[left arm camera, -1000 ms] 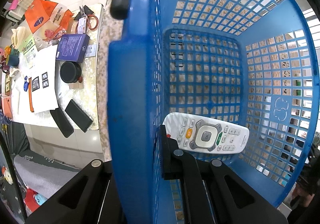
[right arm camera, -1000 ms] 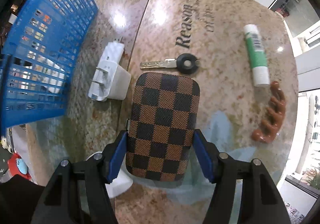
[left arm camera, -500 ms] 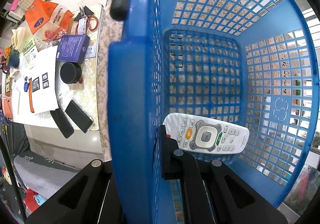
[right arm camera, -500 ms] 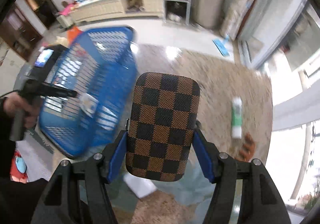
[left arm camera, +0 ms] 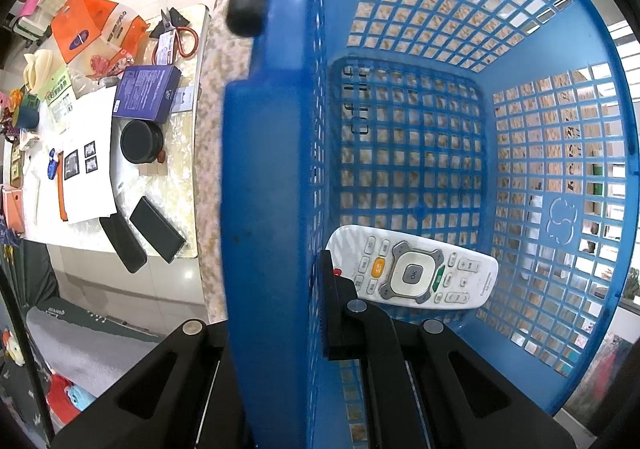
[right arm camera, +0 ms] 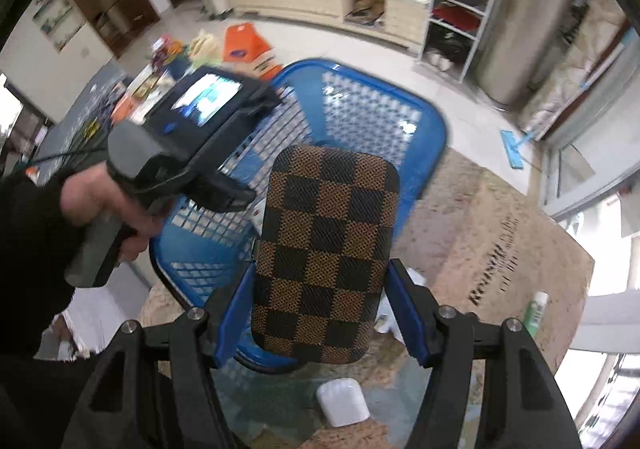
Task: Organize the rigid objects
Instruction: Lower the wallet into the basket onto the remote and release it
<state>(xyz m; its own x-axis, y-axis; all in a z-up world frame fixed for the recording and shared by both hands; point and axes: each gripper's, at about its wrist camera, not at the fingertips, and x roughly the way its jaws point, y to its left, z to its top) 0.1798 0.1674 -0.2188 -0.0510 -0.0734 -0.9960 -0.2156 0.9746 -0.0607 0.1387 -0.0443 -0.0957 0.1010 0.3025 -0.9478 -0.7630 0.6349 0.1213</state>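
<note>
L wrist view, far left: a cluttered pale side table w/ an orange plastic bag, red-handled scissors, a purple cardboard box, a round black lidded pot just below the box, white printed sheets, and two flat black rectangular cases near its front edge. Next over, a strip of speckled granite tabletop. Centre to right is filled by the blue plastic lattice basket, tipped so the cam looks into it; the left gripper is clamped on the basket's near wall, one black finger outside, the other inside. A white rounded TV remote w/ grey nav ring and orange button lies inside the basket at the low side, touching the inner finger's tip area. R wrist view, left: a bare hand in a dark sleeve holds the grey handle of the other gripper, its small lit screen facing up, against the same basket's rim. Centre: the right gripper grasps a brown-and-black checkered rounded rectangular case by its long sides betw blue pads, held up in the air, in front of and above the basket; not in it yet. Below it a small white rounded plastic block sits on the granite top. Right: a white tube w/ green label on the same top, well apart from the basket.
</note>
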